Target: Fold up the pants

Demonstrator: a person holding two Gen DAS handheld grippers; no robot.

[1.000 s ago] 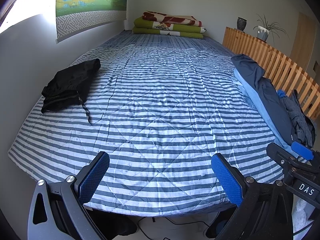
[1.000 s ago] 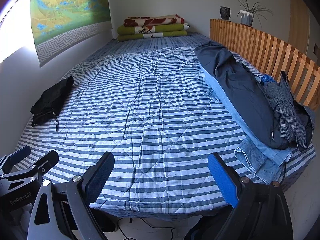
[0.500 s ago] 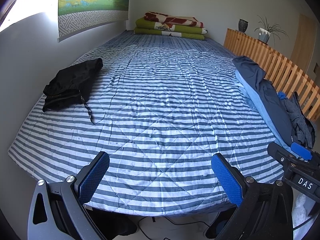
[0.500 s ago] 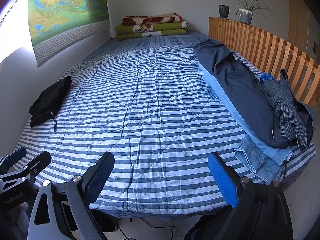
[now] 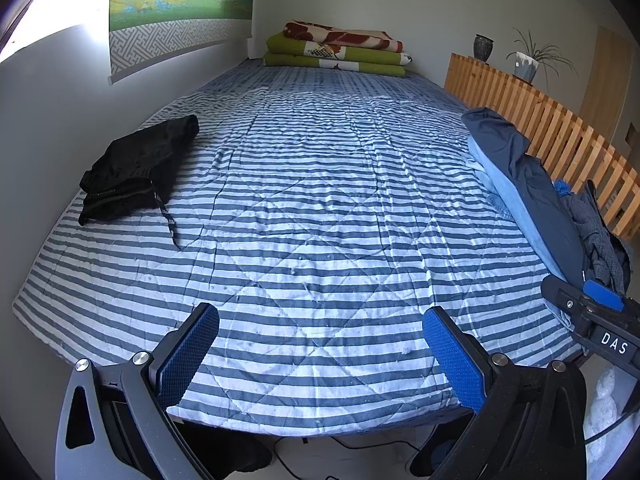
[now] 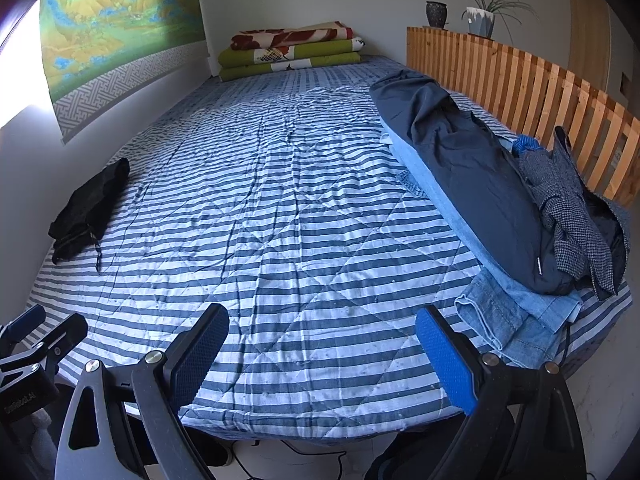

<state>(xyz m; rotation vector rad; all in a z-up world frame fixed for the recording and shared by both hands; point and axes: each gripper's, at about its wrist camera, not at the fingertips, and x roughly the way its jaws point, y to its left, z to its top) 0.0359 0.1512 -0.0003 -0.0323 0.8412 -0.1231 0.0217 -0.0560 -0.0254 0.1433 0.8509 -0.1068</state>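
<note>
Both hand-held grippers, left (image 5: 320, 354) and right (image 6: 322, 350), hover at the bed's (image 6: 280, 240) near edge, jaws spread wide and empty. Farther in, folded black pants (image 5: 138, 168) lie at the left edge. A pile of clothes (image 6: 500, 200) lies along the right side, beside the wooden slats (image 6: 540, 92).

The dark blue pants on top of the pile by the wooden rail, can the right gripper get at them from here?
Probably yes. The right gripper is open and empty, the dark blue pants lie uncovered on top, with only bare striped bedspread between.

Left tongs (image 5: 320, 354) and right tongs (image 6: 322, 354) edged slightly nearer the bed (image 5: 320, 208)
</note>
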